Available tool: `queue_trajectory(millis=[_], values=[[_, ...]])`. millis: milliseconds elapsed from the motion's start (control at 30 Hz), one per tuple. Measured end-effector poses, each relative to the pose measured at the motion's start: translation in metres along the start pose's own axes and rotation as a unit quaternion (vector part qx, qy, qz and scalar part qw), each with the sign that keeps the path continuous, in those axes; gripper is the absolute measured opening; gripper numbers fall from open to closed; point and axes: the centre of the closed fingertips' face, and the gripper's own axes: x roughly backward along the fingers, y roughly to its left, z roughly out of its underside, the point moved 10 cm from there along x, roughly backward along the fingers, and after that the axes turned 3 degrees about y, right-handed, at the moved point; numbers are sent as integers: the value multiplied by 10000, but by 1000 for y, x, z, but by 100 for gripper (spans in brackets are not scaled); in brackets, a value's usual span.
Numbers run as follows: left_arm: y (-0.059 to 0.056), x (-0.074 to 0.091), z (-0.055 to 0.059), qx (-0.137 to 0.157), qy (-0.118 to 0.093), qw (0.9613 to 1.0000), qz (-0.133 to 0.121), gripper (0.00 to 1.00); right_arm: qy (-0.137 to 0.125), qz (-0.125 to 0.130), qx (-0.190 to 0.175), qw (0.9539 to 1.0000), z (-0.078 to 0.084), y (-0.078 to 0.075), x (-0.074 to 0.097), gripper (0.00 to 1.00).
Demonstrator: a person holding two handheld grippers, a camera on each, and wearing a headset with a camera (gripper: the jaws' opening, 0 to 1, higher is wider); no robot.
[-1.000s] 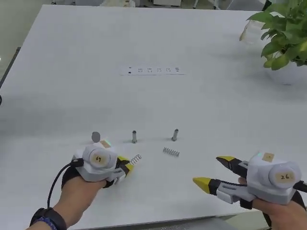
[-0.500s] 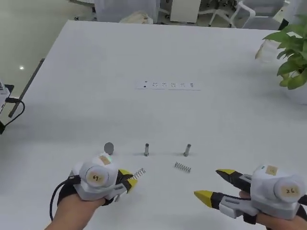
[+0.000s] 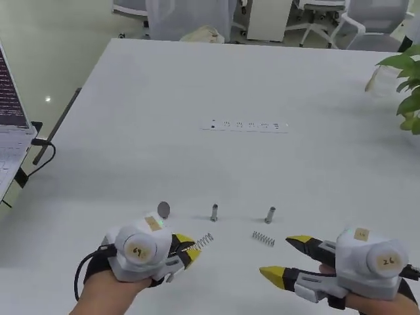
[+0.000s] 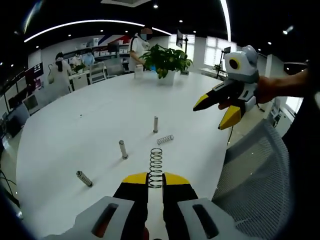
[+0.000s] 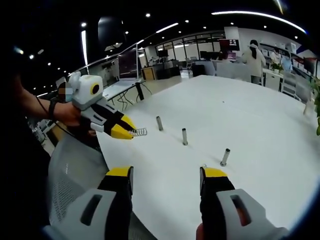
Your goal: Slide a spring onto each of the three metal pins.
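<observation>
Between the closed fingers of the left gripper (image 4: 155, 176): one spring (image 4: 156, 164), pinched at its near end, the rest jutting forward. Ahead of those fingers, three pins (image 4: 122, 149) in a row on the tabletop (image 3: 197, 85). Second spring (image 4: 165, 139) loose beside the farthest pin. Right gripper (image 5: 165, 175): fingers spread wide, empty.

On the white table (image 3: 131, 98) we hold the left gripper (image 3: 188, 249) clamped on a spring (image 3: 203, 241) that juts toward the middle pin (image 3: 214, 212), while a loose spring (image 3: 263, 239) lies just below the right pin (image 3: 270, 214), near our right gripper (image 3: 285, 257), its jaws spread.
</observation>
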Motion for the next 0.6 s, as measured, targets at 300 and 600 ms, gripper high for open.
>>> queue_trajectory(millis=[300, 600], values=[[-16, -2, -12, -305, -75, 9992, 266, 2, 2, -321, 232, 9992, -12, 7, -12, 48], [-33, -5, -18, -572, -77, 9969, 532, 2, 40, -557, 303, 9980, -11, 14, -16, 45]])
